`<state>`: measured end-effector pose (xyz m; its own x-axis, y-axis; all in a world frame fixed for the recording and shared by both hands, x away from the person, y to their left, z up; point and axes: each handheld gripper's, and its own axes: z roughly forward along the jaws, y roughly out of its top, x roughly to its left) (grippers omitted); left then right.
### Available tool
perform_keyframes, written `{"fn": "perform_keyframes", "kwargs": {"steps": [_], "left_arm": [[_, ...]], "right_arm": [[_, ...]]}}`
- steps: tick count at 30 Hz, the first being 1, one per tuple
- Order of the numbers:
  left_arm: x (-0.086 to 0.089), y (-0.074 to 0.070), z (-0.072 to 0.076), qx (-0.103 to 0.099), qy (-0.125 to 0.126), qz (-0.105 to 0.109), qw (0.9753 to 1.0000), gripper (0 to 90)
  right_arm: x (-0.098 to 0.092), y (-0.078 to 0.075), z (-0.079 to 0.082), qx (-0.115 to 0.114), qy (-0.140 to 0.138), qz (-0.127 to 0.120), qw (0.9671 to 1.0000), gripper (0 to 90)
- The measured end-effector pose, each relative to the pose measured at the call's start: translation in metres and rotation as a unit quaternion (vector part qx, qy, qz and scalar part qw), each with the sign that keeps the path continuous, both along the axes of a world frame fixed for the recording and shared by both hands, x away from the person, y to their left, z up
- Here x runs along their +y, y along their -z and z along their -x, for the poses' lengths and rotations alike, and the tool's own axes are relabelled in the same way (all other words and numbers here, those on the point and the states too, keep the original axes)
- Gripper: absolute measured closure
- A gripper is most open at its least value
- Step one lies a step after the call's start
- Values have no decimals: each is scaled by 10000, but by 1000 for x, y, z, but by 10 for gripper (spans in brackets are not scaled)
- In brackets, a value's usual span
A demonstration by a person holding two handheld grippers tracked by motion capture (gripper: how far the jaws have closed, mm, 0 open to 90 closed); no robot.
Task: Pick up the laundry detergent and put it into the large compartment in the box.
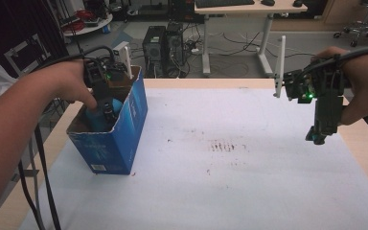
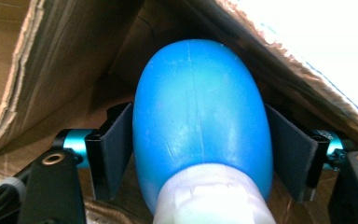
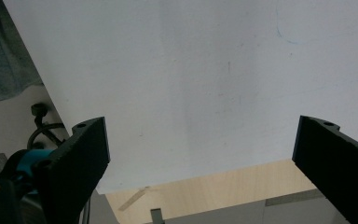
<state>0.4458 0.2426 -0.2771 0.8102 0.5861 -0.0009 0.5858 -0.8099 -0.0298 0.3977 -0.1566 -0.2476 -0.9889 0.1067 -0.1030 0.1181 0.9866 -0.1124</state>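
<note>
left gripper [image 2: 199,154] inside my blue carton [image 1: 124,129], jaws clamped on blue bottle [image 2: 200,116], right gripper [image 3: 200,158] spread wide, empty, held above white sheet [image 1: 230,167]

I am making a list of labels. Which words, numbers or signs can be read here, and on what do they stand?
None can be read.
Blue box: white print and a pale label near its bottom corner, too blurred to read.
Blue bottle: no text on the side shown.
</note>
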Motion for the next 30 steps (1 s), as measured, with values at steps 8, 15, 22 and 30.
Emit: {"fn": "perform_keyframes", "kwargs": {"steps": [8, 15, 22, 30], "left_arm": [[1, -13, 2, 98, -46, 60, 9999, 255], [1, -26, 5, 13, -64, 27, 10000, 232], [5, -42, 8, -60, -123, 25, 9999, 198], [-3, -59, 17, -71, 79, 46, 9999, 163]], "right_arm": [[-2, -2, 1, -12, 21, -4, 10000, 29], [1, -2, 2, -11, -23, -34, 10000, 29], [-1, -3, 2, -7, 1, -65, 10000, 29], [-1, -3, 2, -7, -52, -94, 9999, 29]]}}
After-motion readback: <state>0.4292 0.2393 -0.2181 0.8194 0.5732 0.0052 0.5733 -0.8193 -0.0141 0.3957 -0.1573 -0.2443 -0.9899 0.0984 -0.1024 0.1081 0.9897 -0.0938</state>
